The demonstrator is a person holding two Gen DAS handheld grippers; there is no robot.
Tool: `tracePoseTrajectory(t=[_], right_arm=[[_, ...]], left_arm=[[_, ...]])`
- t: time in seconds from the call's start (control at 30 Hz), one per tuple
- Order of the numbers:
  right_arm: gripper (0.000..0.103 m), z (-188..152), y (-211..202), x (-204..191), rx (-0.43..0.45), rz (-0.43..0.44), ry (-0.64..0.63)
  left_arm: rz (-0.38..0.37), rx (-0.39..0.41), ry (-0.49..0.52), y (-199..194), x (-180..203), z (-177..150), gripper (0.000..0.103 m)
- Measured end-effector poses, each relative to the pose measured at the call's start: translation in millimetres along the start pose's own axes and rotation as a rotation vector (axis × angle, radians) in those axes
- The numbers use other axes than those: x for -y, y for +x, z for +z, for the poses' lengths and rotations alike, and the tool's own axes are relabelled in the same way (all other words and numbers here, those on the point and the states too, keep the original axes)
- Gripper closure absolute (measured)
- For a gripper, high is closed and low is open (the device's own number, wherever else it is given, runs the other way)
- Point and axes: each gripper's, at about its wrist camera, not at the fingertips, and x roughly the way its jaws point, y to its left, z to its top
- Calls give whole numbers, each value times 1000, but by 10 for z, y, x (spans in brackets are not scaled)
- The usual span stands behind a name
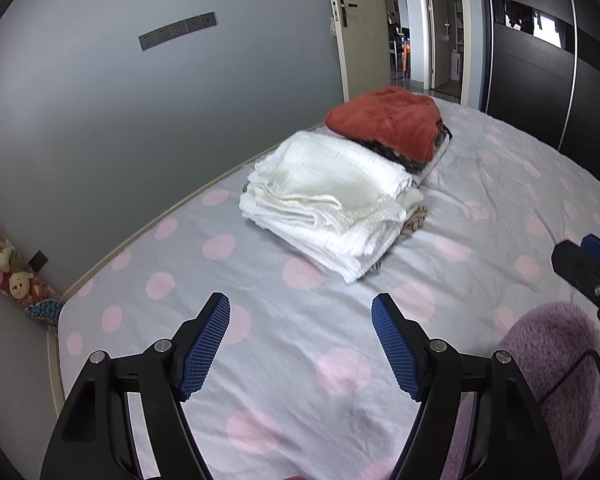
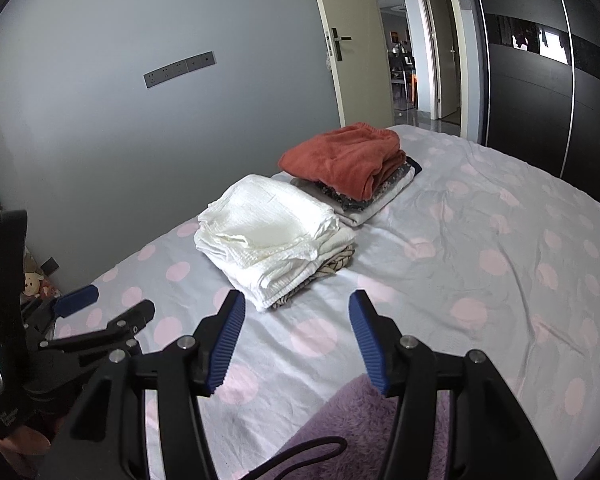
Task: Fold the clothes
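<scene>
Two stacks of folded clothes lie on the bed (image 1: 260, 360), side by side toward the wall (image 1: 100, 120). The nearer stack (image 1: 332, 204) is white, with a striped piece showing under its right edge; from the left gripper (image 1: 300, 344) it sits at about 12 o'clock. The farther stack (image 1: 388, 124), topped by a rust-red garment over dark patterned and pale pieces, lies just behind it at 1 o'clock, touching or nearly touching the white one.

One fluffy purple garment (image 2: 364, 420) lies unfolded at the near edge of the bed, at 6 o'clock under the right gripper (image 2: 296, 340), with a thin black cable (image 2: 320, 446) looping across it.

Both pairs of tongs stand wide apart with nothing between the blue pads, over bare dotted sheet. In the right wrist view the left gripper sits at 9 o'clock.

A strip of four sockets (image 1: 178, 30) is on the wall, a door (image 1: 356, 20) stands ajar at 12 o'clock, a dark wardrobe (image 1: 540, 60) at 2 o'clock, and soft toys (image 1: 12, 268) at 9 o'clock. Nothing blocks the way to the stacks.
</scene>
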Motion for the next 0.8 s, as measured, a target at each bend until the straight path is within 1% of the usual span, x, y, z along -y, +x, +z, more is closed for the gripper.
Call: tracePoseTrajectory(t=[0.1, 0.33, 0.8], right_arm=[[50, -22, -18, -3, -1, 3, 8], [50, -15, -54, -33, 8, 5, 2], [50, -45, 74, 23, -32, 13, 20]], left_arm=[[2, -13, 7, -5, 12, -61, 28], [12, -18, 8, -23, 5, -83, 28], [16, -32, 15, 43, 13, -77, 28]])
